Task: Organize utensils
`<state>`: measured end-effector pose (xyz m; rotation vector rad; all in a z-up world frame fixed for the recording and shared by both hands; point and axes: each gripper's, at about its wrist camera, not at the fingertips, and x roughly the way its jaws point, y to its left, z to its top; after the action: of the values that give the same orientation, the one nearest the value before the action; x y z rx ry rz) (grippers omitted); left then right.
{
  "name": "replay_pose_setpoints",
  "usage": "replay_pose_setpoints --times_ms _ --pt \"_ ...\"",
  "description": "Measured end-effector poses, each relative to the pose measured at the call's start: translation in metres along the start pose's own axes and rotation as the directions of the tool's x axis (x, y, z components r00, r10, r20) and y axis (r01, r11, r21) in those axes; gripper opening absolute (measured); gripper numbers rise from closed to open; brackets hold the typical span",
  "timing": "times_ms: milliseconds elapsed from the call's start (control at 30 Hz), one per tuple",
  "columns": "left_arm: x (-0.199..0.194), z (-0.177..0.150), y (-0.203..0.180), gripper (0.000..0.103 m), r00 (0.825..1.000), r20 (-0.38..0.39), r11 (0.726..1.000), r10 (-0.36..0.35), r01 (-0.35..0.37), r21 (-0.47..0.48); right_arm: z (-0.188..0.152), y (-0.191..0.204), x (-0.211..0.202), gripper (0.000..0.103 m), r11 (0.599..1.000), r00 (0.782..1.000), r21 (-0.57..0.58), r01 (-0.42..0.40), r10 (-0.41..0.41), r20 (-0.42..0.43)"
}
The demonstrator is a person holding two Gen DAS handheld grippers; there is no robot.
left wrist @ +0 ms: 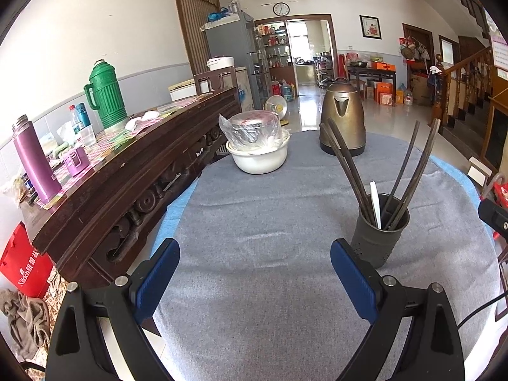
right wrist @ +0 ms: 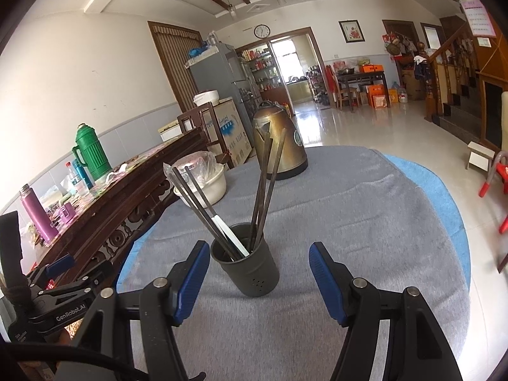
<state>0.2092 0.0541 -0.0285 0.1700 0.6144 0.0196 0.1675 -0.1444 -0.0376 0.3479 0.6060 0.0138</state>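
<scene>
A dark grey utensil holder (left wrist: 379, 231) stands upright on the grey tablecloth (left wrist: 270, 222). It holds several dark chopsticks (left wrist: 346, 165) and one white utensil (left wrist: 375, 201). My left gripper (left wrist: 254, 260) is open and empty, low over the cloth, with the holder just beyond its right finger. In the right wrist view the holder (right wrist: 250, 266) sits just ahead of my right gripper (right wrist: 257, 268), which is open and empty, the holder closer to its left finger (right wrist: 190, 282). The chopsticks (right wrist: 263, 187) lean outward in two bunches.
A bronze kettle (left wrist: 343, 120) and a white bowl (left wrist: 258, 155) holding a bagged metal pot stand at the table's far side. A dark wooden sideboard (left wrist: 127, 171) with a green thermos (left wrist: 106, 95) and a purple flask (left wrist: 35, 158) runs along the left.
</scene>
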Motion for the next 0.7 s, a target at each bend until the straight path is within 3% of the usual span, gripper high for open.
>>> replay_pose_setpoints --times_ms 700 --pt "-0.012 0.012 -0.005 0.096 1.0 -0.011 1.0 -0.009 0.009 -0.021 -0.006 0.015 -0.015 0.069 0.998 0.999 -0.063 0.003 -0.006 -0.053"
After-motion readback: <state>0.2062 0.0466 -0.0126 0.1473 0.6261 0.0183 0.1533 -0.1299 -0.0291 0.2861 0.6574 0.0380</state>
